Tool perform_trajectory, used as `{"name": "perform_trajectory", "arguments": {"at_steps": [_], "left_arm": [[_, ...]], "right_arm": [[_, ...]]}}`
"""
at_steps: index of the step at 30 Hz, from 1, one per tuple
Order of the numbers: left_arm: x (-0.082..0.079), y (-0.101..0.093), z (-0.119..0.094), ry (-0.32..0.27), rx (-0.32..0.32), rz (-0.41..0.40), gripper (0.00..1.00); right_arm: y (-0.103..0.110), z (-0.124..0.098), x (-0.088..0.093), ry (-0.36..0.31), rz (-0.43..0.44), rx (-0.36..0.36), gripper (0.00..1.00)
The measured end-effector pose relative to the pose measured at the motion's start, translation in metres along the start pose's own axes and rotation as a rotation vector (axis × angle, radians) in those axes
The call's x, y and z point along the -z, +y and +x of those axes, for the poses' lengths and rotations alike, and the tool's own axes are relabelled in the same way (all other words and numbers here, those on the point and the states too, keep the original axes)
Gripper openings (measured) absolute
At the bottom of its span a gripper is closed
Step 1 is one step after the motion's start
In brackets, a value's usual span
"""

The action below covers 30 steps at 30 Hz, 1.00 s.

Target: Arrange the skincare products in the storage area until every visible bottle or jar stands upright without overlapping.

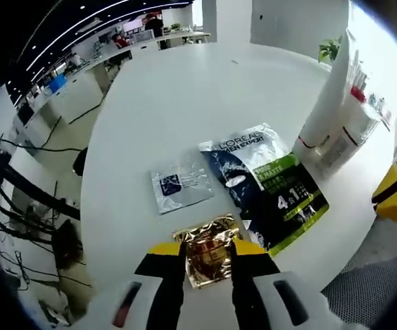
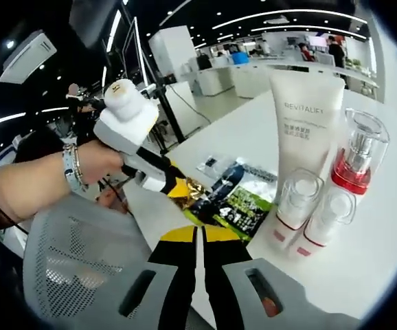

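Note:
My left gripper (image 1: pixel 208 253) has its yellow-tipped jaws closed on the two sides of a crumpled gold sachet (image 1: pixel 209 240) at the near table edge. Beside it lie a silver sachet (image 1: pixel 180 189) and a dark green-and-black sachet (image 1: pixel 267 182). At the right a tall white tube (image 1: pixel 329 96) stands upright with small red-banded bottles (image 1: pixel 353 134) next to it. In the right gripper view the tube (image 2: pixel 307 124), a red pump bottle (image 2: pixel 356 161) and two small white bottles (image 2: pixel 298 199) stand upright, apart. My right gripper (image 2: pixel 198 237) is shut on nothing, short of the sachets (image 2: pixel 236 196).
The round white table (image 1: pixel 185 89) spreads far behind the sachets. A grey mesh chair (image 2: pixel 75 268) sits below the table edge. A person's hand (image 2: pixel 95 161) holds the left gripper (image 2: pixel 174 184). The right gripper's yellow tip (image 1: pixel 394 196) shows at the right edge.

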<state>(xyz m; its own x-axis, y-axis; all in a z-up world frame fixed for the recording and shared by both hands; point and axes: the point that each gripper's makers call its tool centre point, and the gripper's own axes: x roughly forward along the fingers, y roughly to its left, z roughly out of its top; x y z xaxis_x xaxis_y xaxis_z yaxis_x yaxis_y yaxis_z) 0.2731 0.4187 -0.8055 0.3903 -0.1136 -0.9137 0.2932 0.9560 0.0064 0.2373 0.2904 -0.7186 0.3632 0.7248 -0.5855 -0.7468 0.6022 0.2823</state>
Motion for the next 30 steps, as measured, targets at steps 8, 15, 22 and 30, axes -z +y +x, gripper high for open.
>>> {"name": "perform_trajectory", "arguments": {"at_steps": [8, 15, 22, 30], "left_arm": [[-0.003, 0.003, 0.001, -0.021, 0.0, -0.001, 0.28], [-0.004, 0.007, 0.001, -0.022, -0.021, 0.044, 0.28], [-0.004, 0.007, 0.0, -0.025, -0.024, 0.073, 0.26], [-0.012, 0.01, -0.015, -0.063, -0.004, 0.005, 0.37]], "right_arm": [[0.0, 0.0, -0.001, 0.001, 0.017, -0.007, 0.02], [0.0, 0.0, 0.001, 0.006, 0.011, -0.007, 0.02], [0.0, 0.001, 0.002, 0.013, 0.007, -0.008, 0.02], [-0.001, 0.001, 0.004, 0.018, 0.006, -0.002, 0.02]]}}
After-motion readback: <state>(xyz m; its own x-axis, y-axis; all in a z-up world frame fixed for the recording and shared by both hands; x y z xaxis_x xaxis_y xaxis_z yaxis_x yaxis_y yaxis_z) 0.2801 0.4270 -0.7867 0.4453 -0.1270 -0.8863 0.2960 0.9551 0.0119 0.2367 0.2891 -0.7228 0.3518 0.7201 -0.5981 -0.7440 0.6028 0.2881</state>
